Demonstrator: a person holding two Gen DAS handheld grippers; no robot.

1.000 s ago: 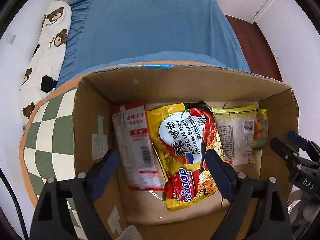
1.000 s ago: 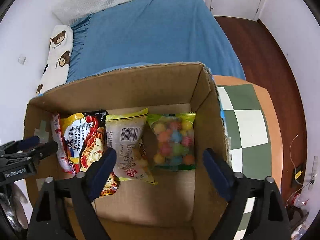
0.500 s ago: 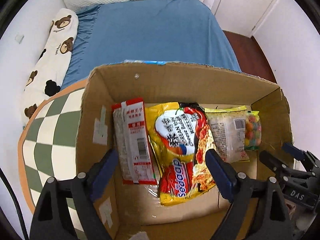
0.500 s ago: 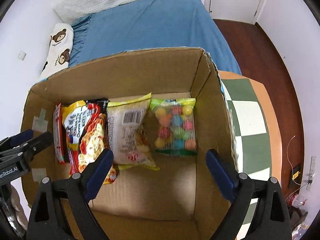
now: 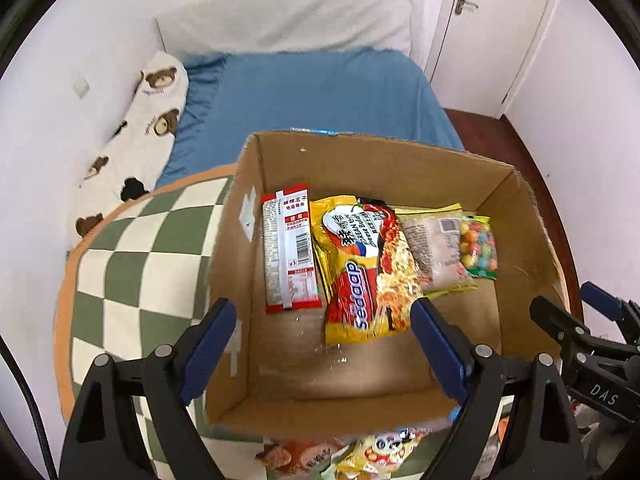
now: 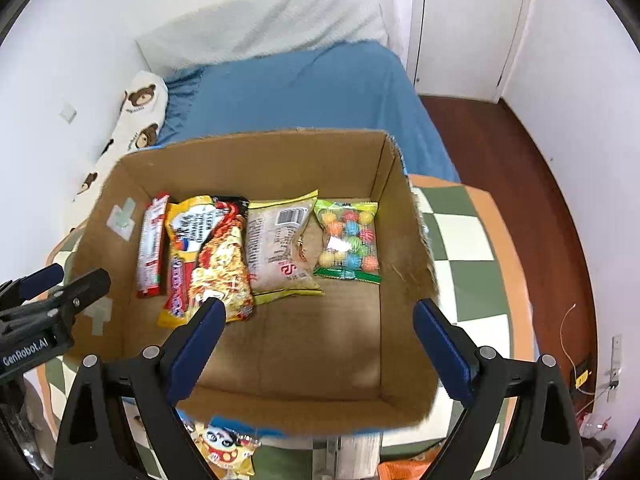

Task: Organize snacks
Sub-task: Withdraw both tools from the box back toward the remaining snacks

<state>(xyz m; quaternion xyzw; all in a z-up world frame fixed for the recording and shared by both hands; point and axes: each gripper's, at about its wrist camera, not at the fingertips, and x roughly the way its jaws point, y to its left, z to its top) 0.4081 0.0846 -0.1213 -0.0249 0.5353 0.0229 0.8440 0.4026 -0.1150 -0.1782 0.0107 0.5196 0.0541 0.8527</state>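
An open cardboard box (image 5: 380,168) (image 6: 260,168) stands on a green-and-cream checkered table (image 5: 132,248). Side by side on its floor lie a red-and-white packet (image 5: 290,256) (image 6: 152,248), a yellow-and-red noodle packet (image 5: 360,264) (image 6: 204,256), a pale packet with a barcode (image 5: 436,252) (image 6: 280,248) and a bag of coloured candy balls (image 5: 478,248) (image 6: 348,244). My left gripper (image 5: 322,312) hovers open above the box's near left part, holding nothing. My right gripper (image 6: 320,312) hovers open over the bare near right part, also holding nothing.
Loose snack packets (image 5: 360,456) (image 6: 224,444) lie on the table in front of the box. Behind the table is a bed with a blue sheet (image 5: 312,96) and a bear-print pillow (image 5: 148,120). A wooden floor (image 6: 520,160) and a white door (image 5: 480,20) lie to the right.
Both grippers have drawn back and risen away from the box, so the whole box and more of the room show. The packets inside have not moved.
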